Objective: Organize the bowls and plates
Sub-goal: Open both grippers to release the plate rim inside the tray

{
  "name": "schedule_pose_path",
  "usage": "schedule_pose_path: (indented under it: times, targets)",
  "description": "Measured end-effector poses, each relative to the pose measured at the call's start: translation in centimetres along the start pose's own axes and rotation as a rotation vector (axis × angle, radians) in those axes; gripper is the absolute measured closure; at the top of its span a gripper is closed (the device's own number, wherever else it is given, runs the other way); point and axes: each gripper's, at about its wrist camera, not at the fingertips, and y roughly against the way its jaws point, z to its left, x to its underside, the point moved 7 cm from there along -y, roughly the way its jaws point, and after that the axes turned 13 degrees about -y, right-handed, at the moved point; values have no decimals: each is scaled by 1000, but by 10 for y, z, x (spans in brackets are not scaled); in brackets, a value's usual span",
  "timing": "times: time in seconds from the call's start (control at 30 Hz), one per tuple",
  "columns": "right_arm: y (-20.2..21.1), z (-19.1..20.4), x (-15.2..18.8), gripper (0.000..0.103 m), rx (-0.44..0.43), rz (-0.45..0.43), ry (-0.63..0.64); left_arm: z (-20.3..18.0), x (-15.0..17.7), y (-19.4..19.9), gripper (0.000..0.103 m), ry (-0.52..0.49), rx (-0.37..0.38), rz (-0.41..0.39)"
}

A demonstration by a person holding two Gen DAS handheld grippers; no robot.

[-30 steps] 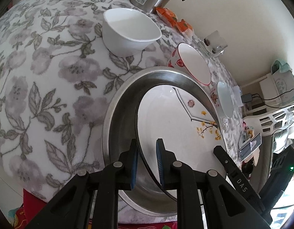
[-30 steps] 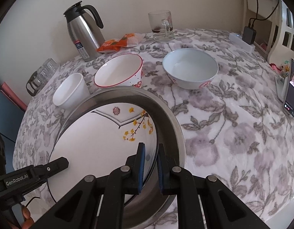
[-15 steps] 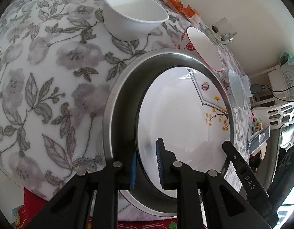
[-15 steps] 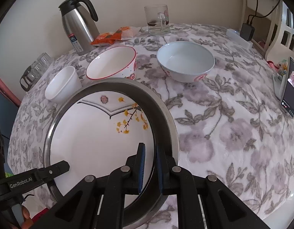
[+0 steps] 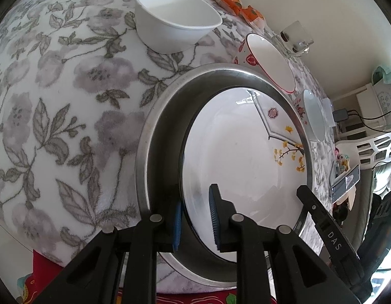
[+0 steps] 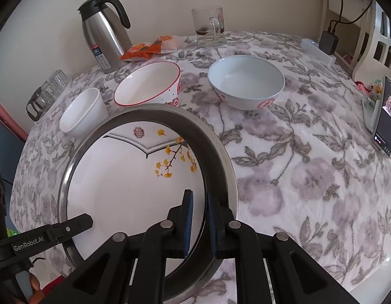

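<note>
A white plate (image 5: 241, 157) painted with yellow blossoms lies inside a wide steel pan (image 5: 154, 136) on the flowered tablecloth. My left gripper (image 5: 195, 217) straddles the plate's near-left rim. Its jaws are opening, with the rim still between the blue pads. My right gripper (image 6: 199, 215) is shut on the plate (image 6: 124, 177) at its right rim, just inside the pan (image 6: 220, 157) wall. Behind the pan stand a small white bowl (image 6: 81, 111), a red-rimmed bowl (image 6: 147, 86) and a pale blue bowl (image 6: 246, 81).
At the back stand a steel thermos jug (image 6: 104, 30), orange snack packets (image 6: 149, 46) and a glass mug (image 6: 210, 27). Small glasses (image 6: 45, 91) sit at the far left. A phone (image 6: 385, 116) leans at the right edge, near a charger and cable.
The plate has settled lower and flatter in the steel pan. The left pads stand slightly wider apart than before. The right gripper's hold looks the same.
</note>
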Motion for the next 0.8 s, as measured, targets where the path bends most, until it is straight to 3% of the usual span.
schedule_pose_path:
  times: [0.23,0.47,0.8]
  targets:
    - [-1,0,0,91,1,5,1,4,1,2,82,40,34,-2]
    - [-3,0,2,91,3,9,5,7,-7,20,82,19,-30,-83]
    - [-3,1,2,90,17,6,25,12,-8,26,81,16,-59,-106]
